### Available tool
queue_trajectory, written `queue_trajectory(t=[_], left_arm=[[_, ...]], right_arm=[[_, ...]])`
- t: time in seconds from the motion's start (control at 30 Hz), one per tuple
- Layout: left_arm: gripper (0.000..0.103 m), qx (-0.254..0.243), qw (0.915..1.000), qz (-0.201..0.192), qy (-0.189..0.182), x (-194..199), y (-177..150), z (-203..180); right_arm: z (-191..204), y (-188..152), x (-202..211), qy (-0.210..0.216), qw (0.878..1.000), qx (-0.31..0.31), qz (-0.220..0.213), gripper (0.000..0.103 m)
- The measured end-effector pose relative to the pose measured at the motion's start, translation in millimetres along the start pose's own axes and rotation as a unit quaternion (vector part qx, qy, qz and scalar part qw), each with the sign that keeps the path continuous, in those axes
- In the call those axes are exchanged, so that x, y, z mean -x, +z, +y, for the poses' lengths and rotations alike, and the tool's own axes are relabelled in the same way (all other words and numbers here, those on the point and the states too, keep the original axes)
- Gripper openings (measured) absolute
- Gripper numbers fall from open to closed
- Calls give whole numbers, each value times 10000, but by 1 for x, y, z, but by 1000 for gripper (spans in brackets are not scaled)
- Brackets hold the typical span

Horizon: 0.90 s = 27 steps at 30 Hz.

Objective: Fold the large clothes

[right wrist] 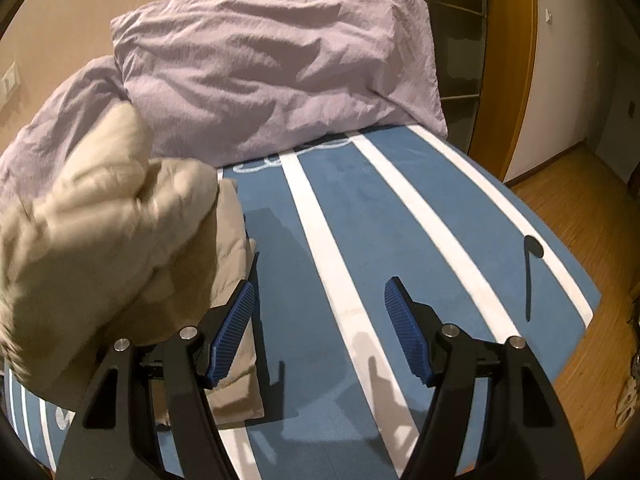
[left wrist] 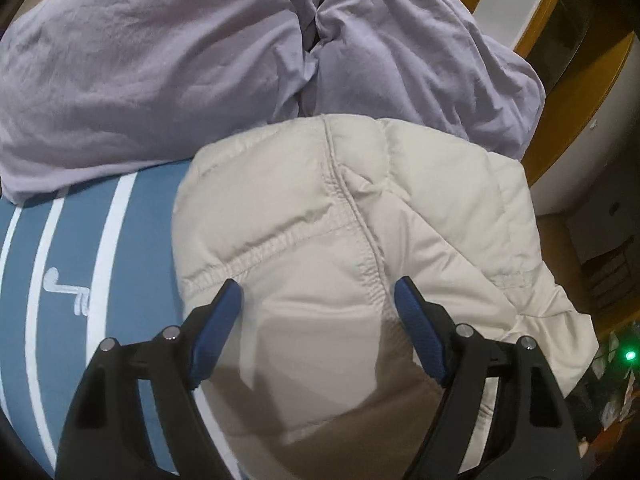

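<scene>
Blue bedding with white stripes (right wrist: 400,220) covers the bed, and warm wooden flooring (right wrist: 580,248) and a wood-framed doorway (right wrist: 508,80) show beyond its far edge. At the head of the bed lie lilac pillows (right wrist: 276,76), rumpled and leaning against each other.

A cream padded jacket (left wrist: 340,232) is the garment being folded. From the left wrist view it lies bunched on the bed just in front of the pillows, its stitched seams running across the top, one edge reaching toward the side of the bed. The left claw (left wrist: 316,324) hangs over it with its blue-padded fingers spread wide; jacket fabric shows between them, but the pads do not press on it.

From the right wrist view part of the jacket is raised and blurred at the left, with a folded part flat on the bedding beneath. The right claw (right wrist: 320,328) is spread too, over bare striped bedding, its left finger just beside the jacket's folded edge.
</scene>
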<state>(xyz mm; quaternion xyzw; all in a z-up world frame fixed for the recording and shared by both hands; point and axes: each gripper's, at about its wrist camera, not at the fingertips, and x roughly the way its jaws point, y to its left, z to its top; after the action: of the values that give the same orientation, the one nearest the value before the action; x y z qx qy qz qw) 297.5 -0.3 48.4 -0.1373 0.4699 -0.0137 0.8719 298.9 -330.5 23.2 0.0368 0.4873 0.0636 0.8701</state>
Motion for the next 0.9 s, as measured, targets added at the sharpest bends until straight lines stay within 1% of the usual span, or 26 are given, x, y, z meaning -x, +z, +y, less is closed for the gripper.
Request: queue_trajectory(t=[0.2,0.37,0.5,0.6,0.67,0.7,0.77,0.83,0.9], left_arm=[[79,-245,9997,2,25,-8,-10,-17],[79,-340,9994,-13,96,-18,-14,-30],[79,-478,9987,-6,165,-24,-16,-42],[79,-604,9980,-5,208,-28,-18,-51],[79,-663,9975,-5,233,-31,-19,-55],[79,-675,9974,-2,236,-31,-19,-55],[79,-689,9973,10,248,-33,-18,-56],[79,-693,9973,17,251,-34,-18,-56],[79,-691,9973,20,245,-34,-17,-55]], right_arm=[[-3,20,17,119,9996,-123,-238,70],[4,36,29,411,9985,-116,-350,69],[17,41,37,678,9969,-46,-406,66],[29,42,41,919,9950,45,-389,59],[37,41,44,1091,9933,113,-370,50],[42,40,44,1178,9923,156,-350,48],[50,37,44,1275,9911,241,-300,40],[57,34,42,1352,9900,318,-238,37],[63,30,41,1403,9892,376,-193,35]])
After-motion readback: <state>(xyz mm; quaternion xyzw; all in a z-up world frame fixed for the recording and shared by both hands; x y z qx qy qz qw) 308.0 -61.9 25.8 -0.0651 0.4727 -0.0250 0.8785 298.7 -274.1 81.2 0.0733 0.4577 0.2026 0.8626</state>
